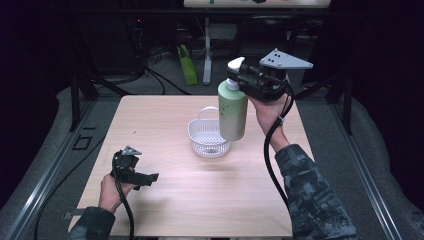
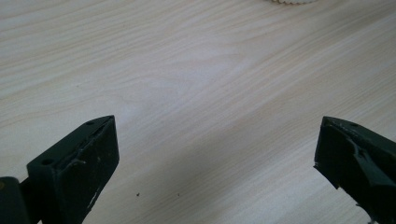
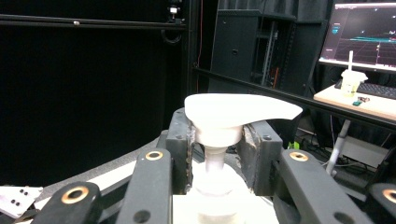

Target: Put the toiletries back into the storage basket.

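Note:
A pale green pump bottle (image 1: 233, 113) with a white pump head (image 1: 235, 63) hangs upright in the air over the white perforated basket (image 1: 209, 137) at the table's middle. My right gripper (image 1: 235, 79) is shut on the bottle's neck just under the pump head (image 3: 236, 111), with a black finger (image 3: 181, 149) on each side of the neck (image 3: 215, 163). The bottle's base is level with the basket's right rim. My left gripper (image 1: 152, 177) rests low at the table's front left, wide open, with bare wood between its fingers (image 2: 79, 163).
The wooden table (image 1: 200, 200) has free surface all around the basket. A sliver of the basket's rim (image 2: 289, 2) shows at the top of the left gripper view. Beyond the far edge are a table leg, a green bag (image 1: 187, 65) and cables on the floor.

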A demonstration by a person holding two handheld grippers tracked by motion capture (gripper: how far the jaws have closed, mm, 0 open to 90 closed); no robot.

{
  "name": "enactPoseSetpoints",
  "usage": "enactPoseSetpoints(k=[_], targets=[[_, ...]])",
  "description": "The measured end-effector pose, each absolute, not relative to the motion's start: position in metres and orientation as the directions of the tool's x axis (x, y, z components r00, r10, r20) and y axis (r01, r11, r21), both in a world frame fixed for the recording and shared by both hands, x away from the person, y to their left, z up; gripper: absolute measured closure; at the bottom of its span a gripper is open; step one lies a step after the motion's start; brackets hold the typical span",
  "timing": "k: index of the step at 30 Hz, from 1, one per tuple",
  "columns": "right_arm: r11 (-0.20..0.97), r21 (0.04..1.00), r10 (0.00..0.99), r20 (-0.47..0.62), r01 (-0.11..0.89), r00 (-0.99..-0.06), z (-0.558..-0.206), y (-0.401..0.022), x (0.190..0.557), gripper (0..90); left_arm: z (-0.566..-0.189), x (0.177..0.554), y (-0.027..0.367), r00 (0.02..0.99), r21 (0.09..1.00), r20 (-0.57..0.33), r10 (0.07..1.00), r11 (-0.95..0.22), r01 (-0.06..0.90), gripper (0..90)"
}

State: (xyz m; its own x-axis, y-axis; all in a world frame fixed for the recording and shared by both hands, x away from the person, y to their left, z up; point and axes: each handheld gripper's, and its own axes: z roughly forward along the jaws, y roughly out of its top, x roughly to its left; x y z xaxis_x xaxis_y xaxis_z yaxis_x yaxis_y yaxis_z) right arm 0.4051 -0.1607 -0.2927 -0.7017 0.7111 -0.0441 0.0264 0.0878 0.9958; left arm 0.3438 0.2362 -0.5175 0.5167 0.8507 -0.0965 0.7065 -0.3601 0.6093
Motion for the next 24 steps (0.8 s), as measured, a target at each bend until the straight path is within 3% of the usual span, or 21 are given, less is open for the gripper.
enactPoseSetpoints(k=[24], targets=[[0.086,0.995,0.715,-0.032,0.042,-0.698,-0.303,-0.139,0.422,67.2,-0.517,0.344,0.236,0.518,0.612,-0.096,0.850,-0.360,0.704,0.0]])
